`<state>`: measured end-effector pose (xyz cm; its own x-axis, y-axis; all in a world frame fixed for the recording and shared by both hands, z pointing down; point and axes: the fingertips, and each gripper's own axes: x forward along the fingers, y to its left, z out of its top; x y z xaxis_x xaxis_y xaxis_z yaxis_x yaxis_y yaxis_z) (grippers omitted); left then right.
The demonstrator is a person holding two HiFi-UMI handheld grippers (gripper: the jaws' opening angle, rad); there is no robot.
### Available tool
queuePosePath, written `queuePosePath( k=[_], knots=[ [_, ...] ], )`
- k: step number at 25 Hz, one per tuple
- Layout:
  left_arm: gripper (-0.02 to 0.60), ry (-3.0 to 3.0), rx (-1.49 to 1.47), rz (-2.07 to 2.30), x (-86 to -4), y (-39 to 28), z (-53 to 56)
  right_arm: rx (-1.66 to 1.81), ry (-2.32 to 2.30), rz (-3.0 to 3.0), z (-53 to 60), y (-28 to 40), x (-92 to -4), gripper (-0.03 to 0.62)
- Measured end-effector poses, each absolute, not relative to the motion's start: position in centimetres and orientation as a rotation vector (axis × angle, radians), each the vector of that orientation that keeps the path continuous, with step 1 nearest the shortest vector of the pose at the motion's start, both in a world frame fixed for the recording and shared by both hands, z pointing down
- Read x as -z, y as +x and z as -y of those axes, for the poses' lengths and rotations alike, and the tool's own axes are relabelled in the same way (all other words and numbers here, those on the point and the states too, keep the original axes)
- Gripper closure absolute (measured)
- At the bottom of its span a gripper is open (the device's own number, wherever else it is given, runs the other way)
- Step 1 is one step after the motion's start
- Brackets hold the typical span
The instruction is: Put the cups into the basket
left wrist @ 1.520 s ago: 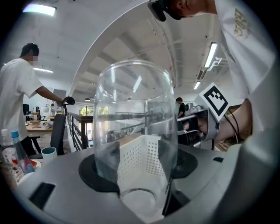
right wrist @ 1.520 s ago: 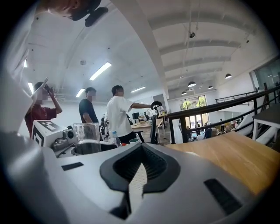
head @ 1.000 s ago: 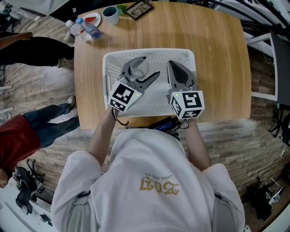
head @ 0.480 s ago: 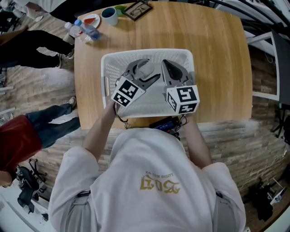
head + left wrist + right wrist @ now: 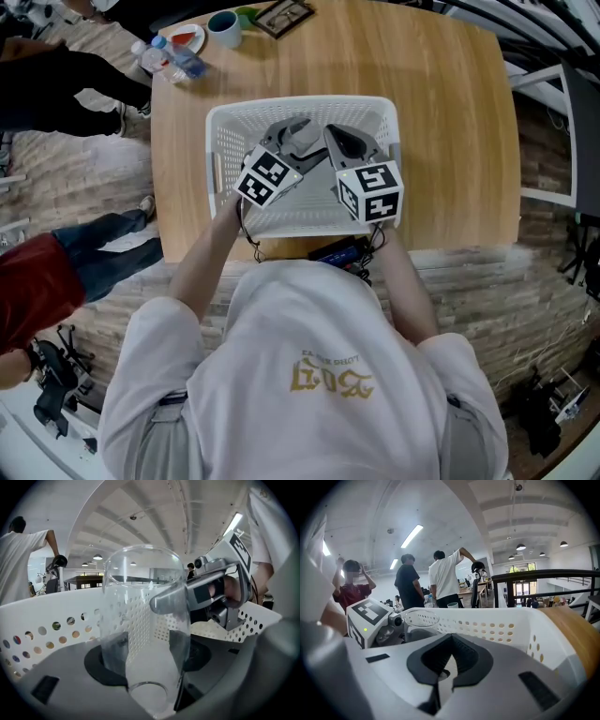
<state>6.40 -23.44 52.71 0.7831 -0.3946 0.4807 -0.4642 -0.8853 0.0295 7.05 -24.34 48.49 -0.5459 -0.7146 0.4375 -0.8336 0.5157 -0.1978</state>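
Both grippers are inside the basket [image 5: 217,131].
Left gripper [image 5: 300,141] is closed on a clear cup [image 5: 143,620]; right gripper [image 5: 345,146], just right of it, is fully closed and empty.

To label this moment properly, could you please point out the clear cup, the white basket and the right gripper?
clear cup [image 5: 142,630]: left gripper view, side wall between the jaws.
white basket [image 5: 302,101]: head view, far rim.
right gripper [image 5: 451,641]: right gripper view, where its shut jaws meet.
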Motion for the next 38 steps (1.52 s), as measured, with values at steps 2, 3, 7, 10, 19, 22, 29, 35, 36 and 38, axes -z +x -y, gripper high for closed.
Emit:
queuePosePath(
  k=[2,3,7,10,19,22,29,35,36,38],
  knots=[
    [0.287,2.822,-0.735,0.667,-53.2,6.6,23.5,-0.59,1.283,2.442,24.3,7.1,-49.1,0.585],
    [0.287,2.821,-0.753,0.659,-53.5,6.5,23.6,-0.605,1.275,2.431,24.4,7.0,-49.4,0.586],
    [0.287,2.814,-0.77,0.639,-54.3,6.6,23.7,-0.658,1.23,2.386,24.7,6.5,-50.7,0.586],
    [0.287,2.814,-0.78,0.63,-54.9,7.0,23.8,-0.663,1.219,2.345,24.8,6.5,-51.4,0.585],
    [0.287,2.759,-0.828,0.6,-58.2,6.9,24.1,-0.71,1.181,2.222,24.7,6.7,-54.3,0.586],
    [0.287,2.746,-0.872,0.589,-59.3,6.7,24.1,-0.718,1.174,2.179,24.6,6.8,-55.1,0.585],
    [0.287,2.726,-0.959,0.567,-61.3,6.4,23.9,-0.742,1.159,2.1,24.3,7.1,-56.4,0.585],
    [0.287,2.698,-1.018,0.565,-62.7,5.6,23.8,-0.768,1.135,2.086,24.0,6.9,-56.8,0.585],
    [0.287,2.69,-1.025,0.566,-62.9,5.5,23.8,-0.775,1.122,2.097,23.8,6.7,-56.8,0.585],
    [0.287,2.68,-1.036,0.572,-63.2,5.3,23.8,-0.79,1.089,2.135,23.4,6.3,-56.6,0.585]
  ],
)
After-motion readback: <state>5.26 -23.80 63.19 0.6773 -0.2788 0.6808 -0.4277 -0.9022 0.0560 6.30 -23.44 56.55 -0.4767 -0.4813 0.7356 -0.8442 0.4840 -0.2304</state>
